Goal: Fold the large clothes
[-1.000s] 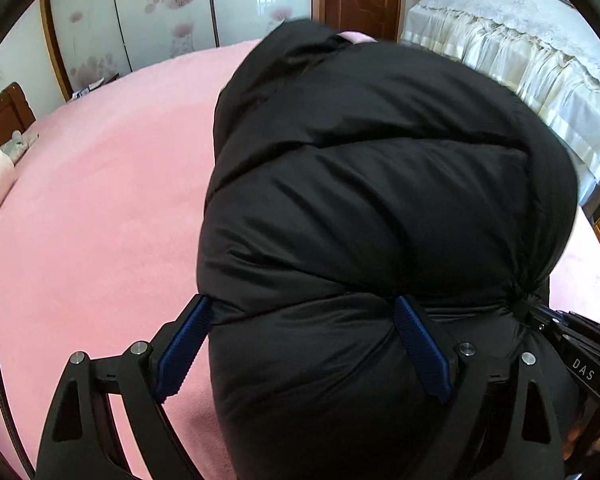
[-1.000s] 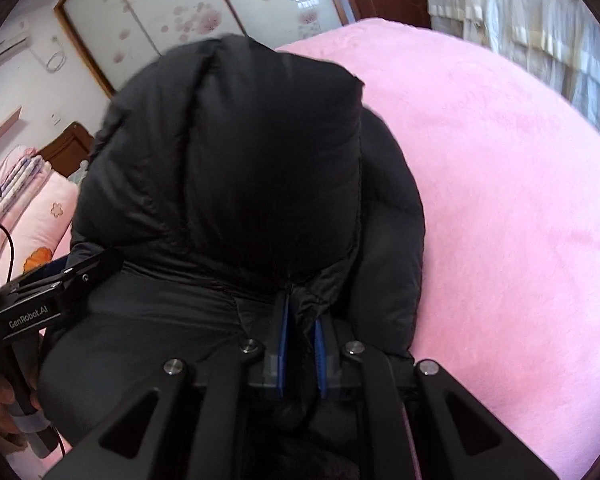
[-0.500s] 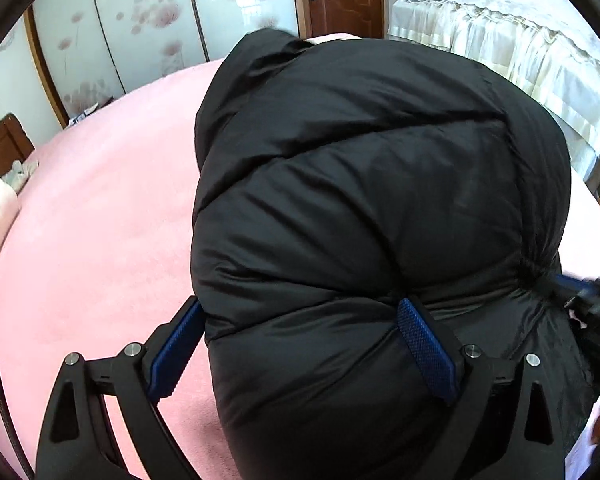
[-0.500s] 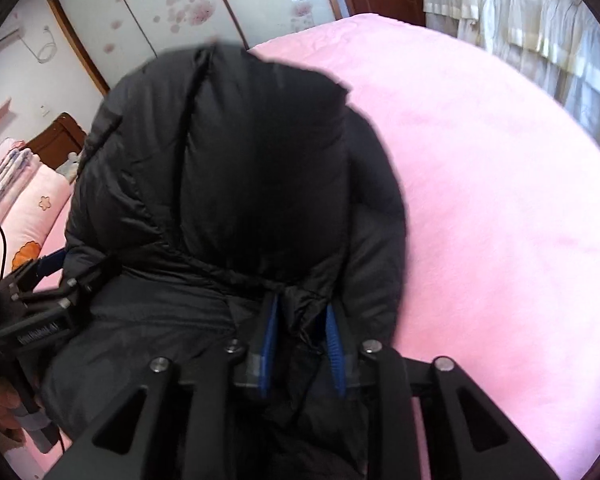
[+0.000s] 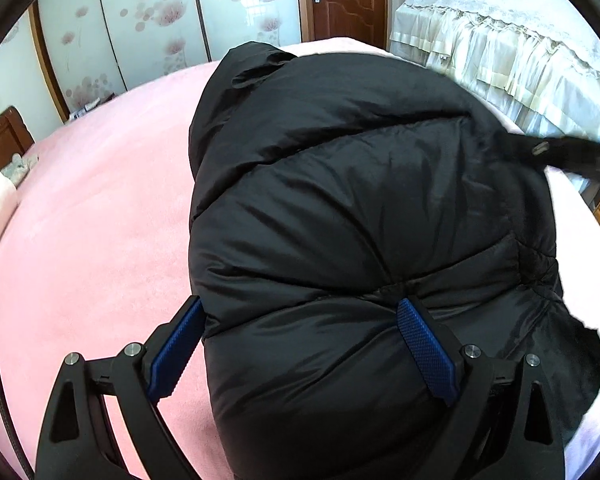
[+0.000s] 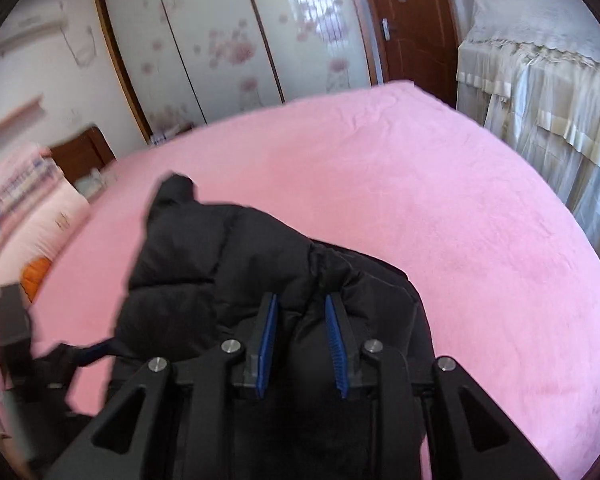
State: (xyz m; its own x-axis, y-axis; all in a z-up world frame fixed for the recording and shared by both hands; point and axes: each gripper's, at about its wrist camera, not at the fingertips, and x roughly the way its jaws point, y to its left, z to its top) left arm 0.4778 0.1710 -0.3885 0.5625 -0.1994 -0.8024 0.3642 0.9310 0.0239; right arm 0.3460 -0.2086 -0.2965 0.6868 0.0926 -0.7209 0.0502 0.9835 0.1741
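Observation:
A black puffy down jacket (image 5: 360, 216) lies folded in a thick bundle on the pink bed (image 5: 92, 220). My left gripper (image 5: 300, 320) is wide open, its blue pads on either side of the bundle's near end. My right gripper (image 6: 302, 316) is partly open with jacket fabric (image 6: 236, 276) bunched between its blue pads; the view is blurred. The right gripper also shows as a dark blurred shape at the right in the left wrist view (image 5: 568, 156). The left gripper shows at the lower left in the right wrist view (image 6: 80, 356).
The pink bed (image 6: 420, 208) spreads wide to the right of the jacket. Pillows (image 6: 24, 220) and a wooden headboard (image 6: 84, 152) are at the left. A cream lace-covered piece of furniture (image 5: 508, 40) stands at the right. Flowered wardrobe doors (image 6: 228, 40) and a brown door (image 5: 344, 0) are behind.
My right gripper has loosened from a tight grip and risen fast, so the jacket sits lower in its view. My left gripper stays open around the bundle's near end.

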